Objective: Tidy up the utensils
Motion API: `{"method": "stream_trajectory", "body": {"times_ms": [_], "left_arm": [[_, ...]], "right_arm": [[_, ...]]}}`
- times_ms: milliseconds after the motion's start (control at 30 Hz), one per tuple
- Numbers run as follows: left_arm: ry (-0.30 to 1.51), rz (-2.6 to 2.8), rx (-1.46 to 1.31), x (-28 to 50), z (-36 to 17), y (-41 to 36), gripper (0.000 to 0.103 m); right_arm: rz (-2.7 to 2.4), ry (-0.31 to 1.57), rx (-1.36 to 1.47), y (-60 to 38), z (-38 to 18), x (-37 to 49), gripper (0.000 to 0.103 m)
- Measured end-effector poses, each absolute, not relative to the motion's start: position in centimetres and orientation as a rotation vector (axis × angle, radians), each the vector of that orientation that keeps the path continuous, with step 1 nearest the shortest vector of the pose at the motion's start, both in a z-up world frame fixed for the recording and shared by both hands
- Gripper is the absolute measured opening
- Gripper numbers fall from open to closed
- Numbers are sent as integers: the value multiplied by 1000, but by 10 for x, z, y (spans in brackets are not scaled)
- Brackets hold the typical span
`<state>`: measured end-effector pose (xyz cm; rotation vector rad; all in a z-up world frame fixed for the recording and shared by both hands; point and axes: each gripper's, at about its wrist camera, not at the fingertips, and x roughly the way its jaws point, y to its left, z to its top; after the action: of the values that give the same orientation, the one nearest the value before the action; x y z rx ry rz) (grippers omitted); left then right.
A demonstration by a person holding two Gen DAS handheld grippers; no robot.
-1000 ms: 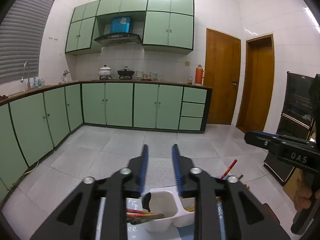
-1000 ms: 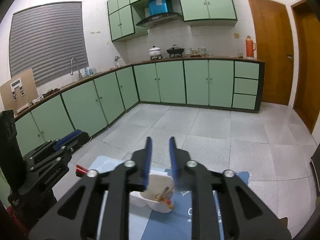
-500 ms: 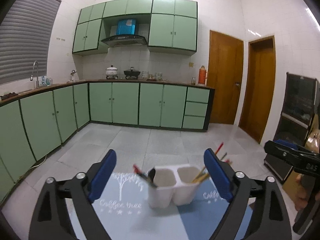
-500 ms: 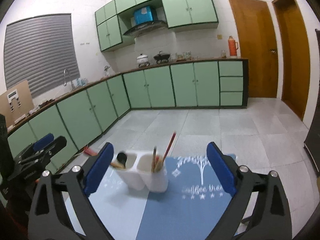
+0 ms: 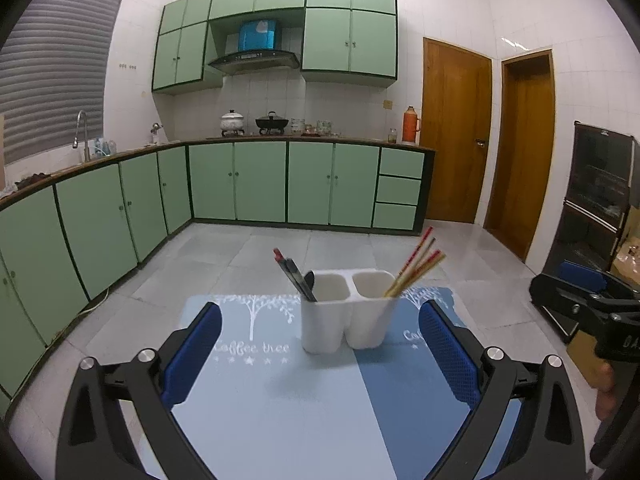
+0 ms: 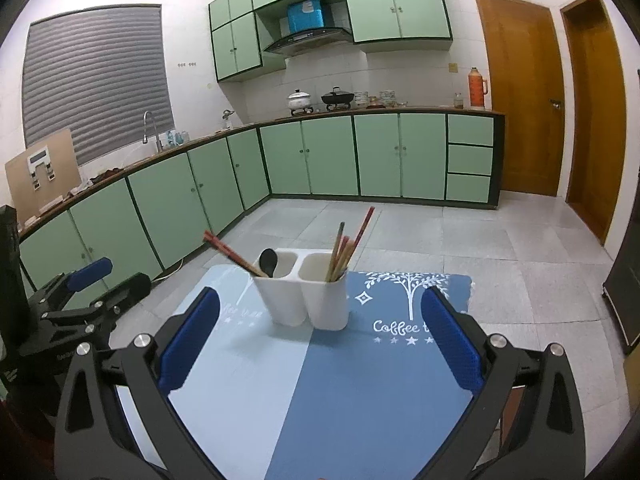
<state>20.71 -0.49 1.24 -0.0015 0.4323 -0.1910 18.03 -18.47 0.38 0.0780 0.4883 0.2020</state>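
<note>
Now both grippers are spread wide, with nothing held.

The left gripper (image 5: 320,354) and right gripper (image 6: 320,344) have just been opened; no thing is gripped. A white two-compartment plastic holder (image 5: 346,314) is seen standing on the blue printed mat (image 5: 280,408), red-tipped chopsticks (image 6: 346,248) in its right compartment, a black spoon (image 6: 268,262) in its left.

Green cabinets (image 5: 260,180) run along the far and left walls under a brown counter (image 6: 360,111). On the counter's far stretch stand a white pot (image 5: 232,122), a black wok (image 5: 272,123) and, to the right, an orange thermos (image 5: 411,130). A hood (image 5: 254,60) hangs above them. A tap (image 5: 82,132) rises at left below a grey blind (image 6: 96,80). Two wooden doors (image 5: 458,132) fill the right wall.
</note>
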Motion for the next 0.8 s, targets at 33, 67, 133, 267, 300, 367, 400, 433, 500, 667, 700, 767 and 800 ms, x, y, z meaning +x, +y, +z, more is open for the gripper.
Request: {"method": "stream_trajectory", "body": {"times_ms": [33,67,133,267,300,367,400,433,500,667,700,767,800], "left_arm": [[436,-196,-1,203,12,-5,97],[438,-201,-2,200,13,-6,97],[431,-202,-6,191,14,-4,97],[419,-209,-19,177,20,-2,97],[416,-208,-16,174,21,-2,97],[410,-204,-11,169,22,-2,97],[407,-203,-10,166,23,-1,97],[405,-202,-10,164,24,-1,97],[402,-198,-7,160,25,0,97],[398,-192,-6,150,26,1,97],[397,-190,-5,148,26,1,97],[396,-188,-6,146,26,1,97],[396,-187,-7,145,27,2,97]], "right_arm": [[203,486,75,-183,4,177,98],[205,485,73,-182,4,173,98],[211,481,73,-179,4,165,98],[219,483,89,-177,6,156,98],[220,483,90,-177,7,153,98],[222,480,89,-176,9,149,98],[224,478,89,-176,10,146,98],[224,475,87,-176,10,143,98],[226,471,85,-174,12,138,98],[233,463,80,-174,16,132,98],[235,462,78,-173,16,130,98],[235,461,73,-170,17,130,98],[236,462,71,-170,17,129,98]]}}
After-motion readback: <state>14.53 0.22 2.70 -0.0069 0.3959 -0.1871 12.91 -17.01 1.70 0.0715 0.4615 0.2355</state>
